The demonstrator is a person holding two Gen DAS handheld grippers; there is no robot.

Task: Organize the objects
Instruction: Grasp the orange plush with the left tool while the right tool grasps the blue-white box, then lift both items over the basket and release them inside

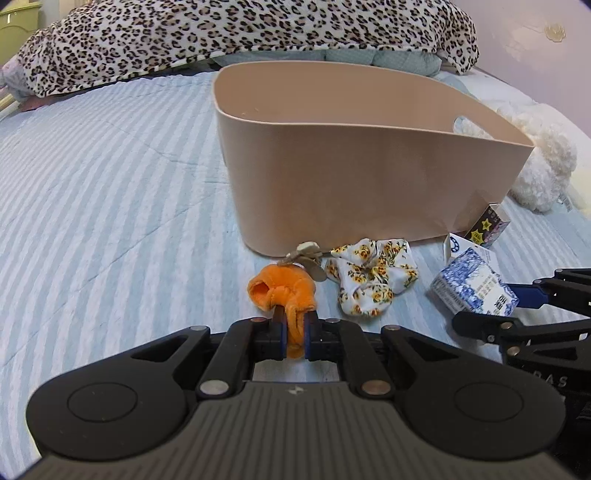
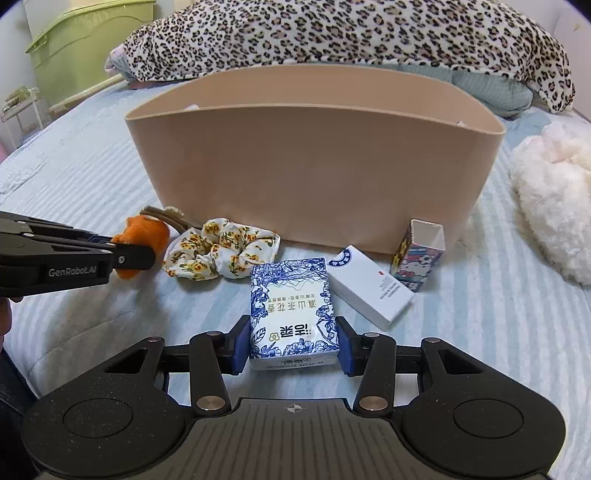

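A beige bin (image 1: 369, 177) (image 2: 314, 177) stands on the striped bed. In front of it lie an orange plush toy (image 1: 280, 288) (image 2: 142, 232), a floral scrunchie (image 1: 369, 280) (image 2: 221, 251), a blue-and-white tissue pack (image 1: 474, 286) (image 2: 291, 306), a white box (image 2: 369, 291) and a small cartoon carton (image 2: 419, 253) (image 1: 487, 223). My left gripper (image 1: 295, 332) (image 2: 122, 254) is shut on the orange plush toy. My right gripper (image 2: 291, 345) (image 1: 524, 295) is shut on the tissue pack, which rests on the bed.
A leopard-print blanket (image 2: 332, 33) lies behind the bin. A white fluffy plush (image 2: 554, 199) lies to the right. A green storage box (image 2: 85, 48) stands beyond the bed at far left. Striped bedding (image 1: 110, 184) stretches left of the bin.
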